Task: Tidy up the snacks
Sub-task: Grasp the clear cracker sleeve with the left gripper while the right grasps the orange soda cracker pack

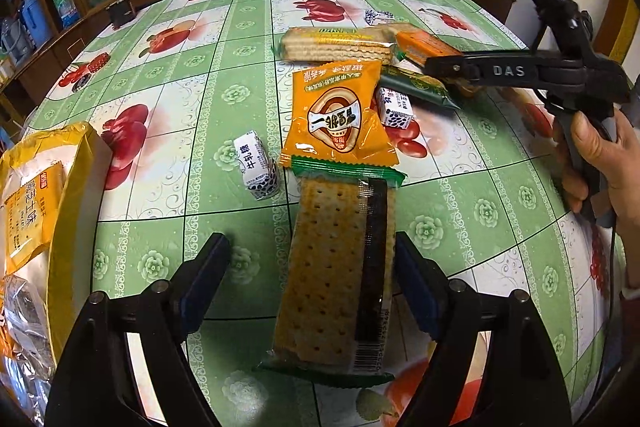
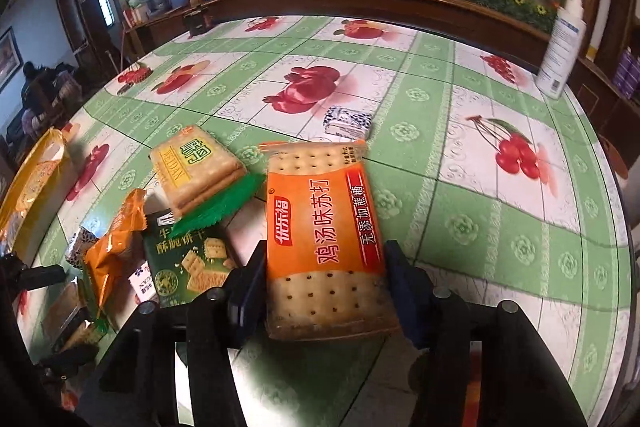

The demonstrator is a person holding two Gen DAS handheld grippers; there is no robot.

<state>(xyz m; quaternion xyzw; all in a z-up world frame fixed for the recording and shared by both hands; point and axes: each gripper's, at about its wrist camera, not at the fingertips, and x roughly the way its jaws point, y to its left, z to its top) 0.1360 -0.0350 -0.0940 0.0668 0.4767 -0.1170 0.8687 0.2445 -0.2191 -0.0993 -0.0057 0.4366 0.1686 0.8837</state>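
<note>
While four wrapped candies [image 1: 261, 165] and six cracker packs lie on the table [image 1: 480, 211], the left gripper [image 1: 312, 267] straddles a long pack [image 1: 336, 267], jaws wide. Half-closed, the right gripper [image 2: 324, 283] pinches the orange pack [image 2: 324, 239].

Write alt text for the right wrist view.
The right gripper has its fingers on either side of an orange soda cracker packet on a green fruit-print tablecloth. More snack packets lie left.

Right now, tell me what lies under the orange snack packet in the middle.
The orange snack packet overlaps a white candy and the long cracker pack. Anything else beneath it is hidden.
</note>
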